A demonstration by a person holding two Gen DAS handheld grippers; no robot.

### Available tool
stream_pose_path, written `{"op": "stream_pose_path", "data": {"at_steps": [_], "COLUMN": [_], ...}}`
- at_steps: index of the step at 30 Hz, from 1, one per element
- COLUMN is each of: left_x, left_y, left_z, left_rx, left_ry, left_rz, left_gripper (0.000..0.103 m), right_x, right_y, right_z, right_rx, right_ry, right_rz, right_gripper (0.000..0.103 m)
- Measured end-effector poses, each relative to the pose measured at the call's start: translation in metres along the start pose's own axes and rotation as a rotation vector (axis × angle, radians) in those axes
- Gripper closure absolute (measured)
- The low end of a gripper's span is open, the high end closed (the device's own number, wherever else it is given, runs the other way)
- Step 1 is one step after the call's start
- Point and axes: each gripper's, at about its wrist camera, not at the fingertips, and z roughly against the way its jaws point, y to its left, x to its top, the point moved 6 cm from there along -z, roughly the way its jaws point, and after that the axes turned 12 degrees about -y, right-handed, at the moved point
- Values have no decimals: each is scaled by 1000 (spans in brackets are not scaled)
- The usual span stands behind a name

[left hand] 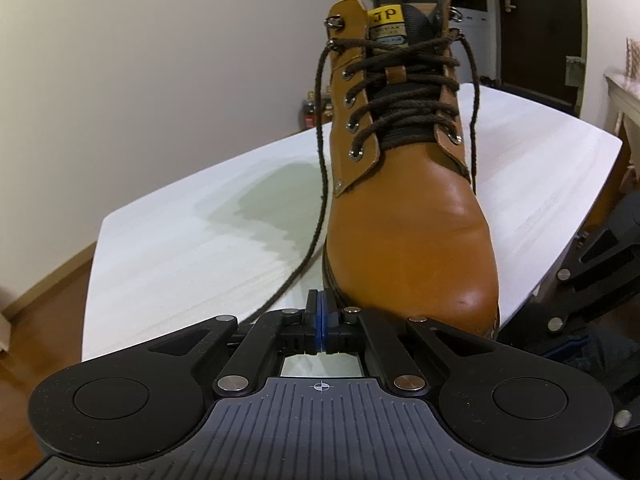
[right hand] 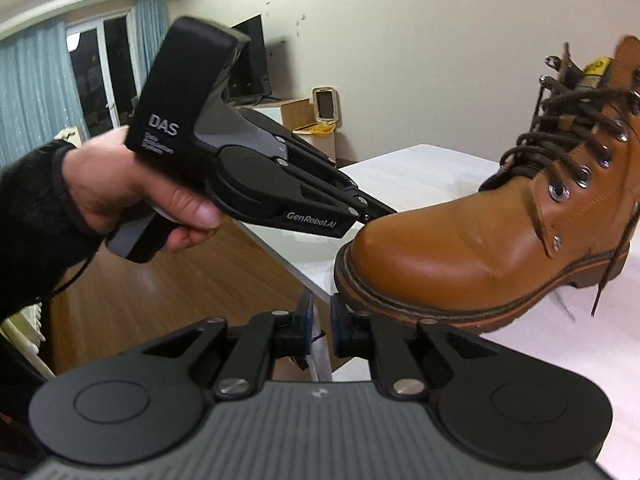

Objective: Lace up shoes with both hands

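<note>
**Item:** boot [left hand: 408, 208], tan leather, dark stitched sole, metal eyelets, brown laces [left hand: 404, 92] crossed up the front. The top hooks are unlaced. One loose lace end trails down each side.

**Markings:** yellow tongue label [left hand: 385, 15] reading "JP"; the smaller print under it is illegible. The left gripper [right hand: 380, 211] body reads "DAS" and "GenRobot.AI".

**Location:** upright on the white counter [left hand: 168, 248], toe at its near edge. Bare counter lies beyond and to both sides of the boot, with wood floor below its toe.

**Left gripper** [left hand: 320, 320]: held in a hand [right hand: 132, 196], just before the boot's toe. Jaws closed, blue pads together, nothing between.

**Right gripper** [right hand: 320, 320]: below the boot's toe. Jaws slightly apart, holding nothing.
</note>
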Motion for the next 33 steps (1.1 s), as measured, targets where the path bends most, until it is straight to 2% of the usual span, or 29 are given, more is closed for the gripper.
{"op": "stream_pose_path", "data": {"at_steps": [3,7,14,17,19,21,24,29,33], "left_x": [-17,-11,-5,-3,-2,1,9,21,24], "left_y": [-8,-31,-65,-74,-71,-64,-55,-40,-39], "left_z": [27,37,33,31,32,36,42,36,21], "left_rx": [-12,-51,-95,-111,-116,-105,-68,12,16], "left_ry": [-20,-48,-73,-77,-76,-95,-133,-209,-250], "left_rz": [13,14,-13,-24,-15,-11,-19,-66,-151], "left_gripper": [103,103,103,103,103,96,96,94,93], "right_x": [-1,-7,-15,-16,-16,-13,-3,14,27], "right_y": [-8,-24,-61,-70,-71,-68,-75,-103,-116], "right_z": [12,37,78,82,80,80,86,93,94], "right_rx": [-17,-52,-168,-203,-213,-205,-203,-286,-325], "right_ry": [11,20,18,12,11,1,-35,-86,-126], "right_rz": [2,-33,-97,-124,-134,-139,-136,-109,-94], "right_gripper": [103,103,103,103,98,97,95,93,93]}}
